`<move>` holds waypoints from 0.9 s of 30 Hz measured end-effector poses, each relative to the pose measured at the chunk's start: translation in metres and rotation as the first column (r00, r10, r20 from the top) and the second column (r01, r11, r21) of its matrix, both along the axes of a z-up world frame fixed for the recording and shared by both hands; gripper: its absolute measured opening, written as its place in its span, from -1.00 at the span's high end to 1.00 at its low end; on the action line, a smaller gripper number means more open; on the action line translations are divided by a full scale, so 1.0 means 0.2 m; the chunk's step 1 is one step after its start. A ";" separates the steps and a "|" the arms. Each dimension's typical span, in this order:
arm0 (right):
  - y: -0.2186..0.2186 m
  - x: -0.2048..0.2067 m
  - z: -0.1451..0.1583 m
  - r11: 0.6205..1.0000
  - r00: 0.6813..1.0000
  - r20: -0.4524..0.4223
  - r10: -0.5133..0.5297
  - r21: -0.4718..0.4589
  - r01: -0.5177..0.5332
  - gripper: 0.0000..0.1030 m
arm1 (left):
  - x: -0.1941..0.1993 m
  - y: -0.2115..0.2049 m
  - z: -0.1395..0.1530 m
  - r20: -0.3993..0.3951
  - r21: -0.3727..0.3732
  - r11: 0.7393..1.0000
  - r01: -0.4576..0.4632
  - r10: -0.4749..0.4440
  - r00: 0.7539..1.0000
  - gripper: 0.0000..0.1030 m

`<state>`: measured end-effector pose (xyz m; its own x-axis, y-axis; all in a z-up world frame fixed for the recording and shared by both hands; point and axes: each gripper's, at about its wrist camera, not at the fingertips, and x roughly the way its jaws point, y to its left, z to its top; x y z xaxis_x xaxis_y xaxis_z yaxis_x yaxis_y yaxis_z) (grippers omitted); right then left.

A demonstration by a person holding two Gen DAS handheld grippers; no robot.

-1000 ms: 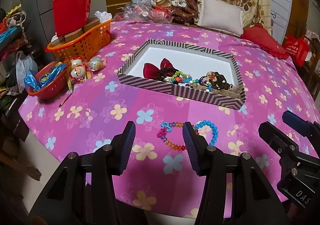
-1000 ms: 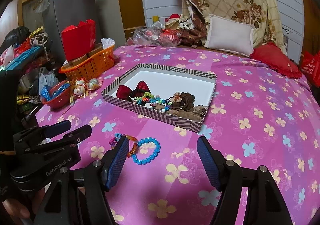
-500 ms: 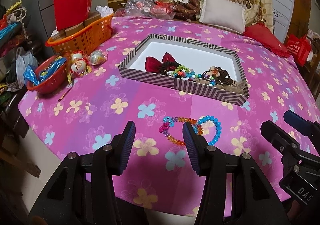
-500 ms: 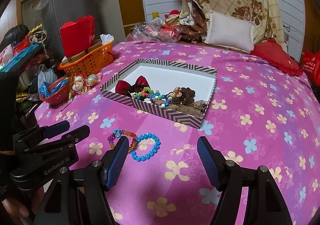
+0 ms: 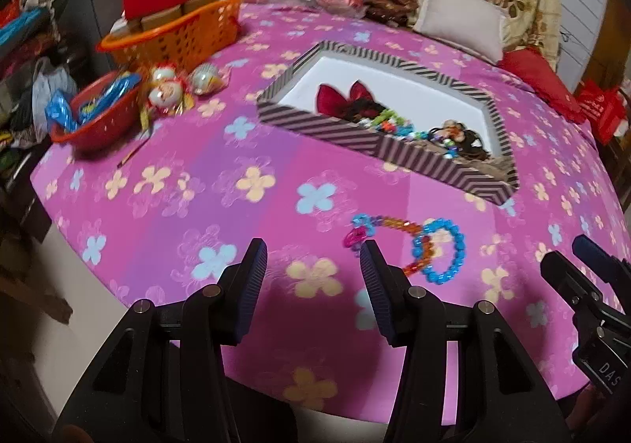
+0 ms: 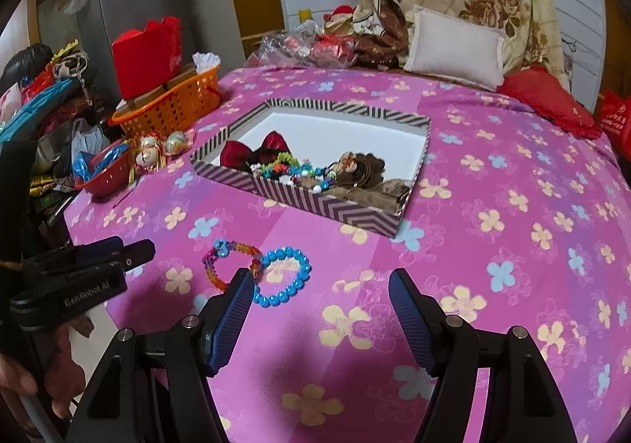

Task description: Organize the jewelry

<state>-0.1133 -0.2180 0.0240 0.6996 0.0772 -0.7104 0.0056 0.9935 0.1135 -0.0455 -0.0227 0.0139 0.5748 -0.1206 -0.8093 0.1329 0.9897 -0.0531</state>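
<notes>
A blue bead bracelet [image 5: 443, 255] [image 6: 282, 275] and a multicoloured bead bracelet [image 5: 388, 242] [image 6: 232, 263] lie overlapping on the pink flowered cloth. Behind them a striped box [image 5: 355, 137] [image 6: 315, 202] holds a red bow [image 5: 339, 98] [image 6: 252, 151], beads and brown hair pieces. My left gripper [image 5: 311, 277] is open and empty, just left of the bracelets. My right gripper [image 6: 319, 309] is open and empty, just right of them; it also shows at the right edge of the left wrist view [image 5: 583, 277].
An orange basket [image 5: 177, 34] [image 6: 169, 111] with a red box, a red bowl [image 5: 94, 115] [image 6: 106, 171] and small ornaments [image 5: 169, 92] sit at the left. Pillows [image 5: 461, 19] [image 6: 453, 46] and a red cushion [image 6: 548, 100] lie at the back. The cloth's near edge drops off close to my grippers.
Both views have shifted left and tilted; the bracelets now sit right of the left gripper's right finger instead of between its fingers. Nothing was picked up.
</notes>
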 end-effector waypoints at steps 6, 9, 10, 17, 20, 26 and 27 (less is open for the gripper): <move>0.02 0.07 -0.12 1.000 0.998 -0.059 0.029 -0.006 -0.030 -0.33 | 0.05 -0.01 -0.10 -0.060 -0.008 1.000 0.016 -0.016 0.998 0.05; 0.03 0.09 -0.17 0.999 0.996 -0.080 0.035 -0.011 -0.036 -0.33 | 0.08 -0.02 -0.14 -0.086 -0.020 0.999 0.026 -0.028 0.996 0.05; 0.03 0.10 -0.18 0.999 0.996 -0.084 0.034 -0.008 -0.035 -0.33 | 0.10 -0.03 -0.16 -0.094 -0.028 0.999 0.033 -0.036 0.995 0.05; 0.01 0.15 -0.21 0.999 0.994 -0.099 0.037 0.007 -0.037 -0.33 | 0.19 -0.09 -0.25 -0.115 -0.037 0.997 0.061 -0.065 0.991 0.05; 0.01 0.17 -0.23 0.999 0.994 -0.105 0.041 0.011 -0.040 -0.33 | 0.21 -0.10 -0.27 -0.115 -0.036 0.997 0.063 -0.066 0.991 0.04; 0.01 0.21 -0.26 0.998 0.991 -0.120 0.055 0.027 -0.052 -0.33 | 0.23 -0.13 -0.27 -0.123 -0.059 0.992 0.110 -0.116 0.986 0.04; 0.01 0.22 -0.26 0.998 0.991 -0.120 0.057 0.030 -0.053 -0.33 | 0.23 -0.13 -0.27 -0.120 -0.069 0.989 0.129 -0.137 0.983 0.04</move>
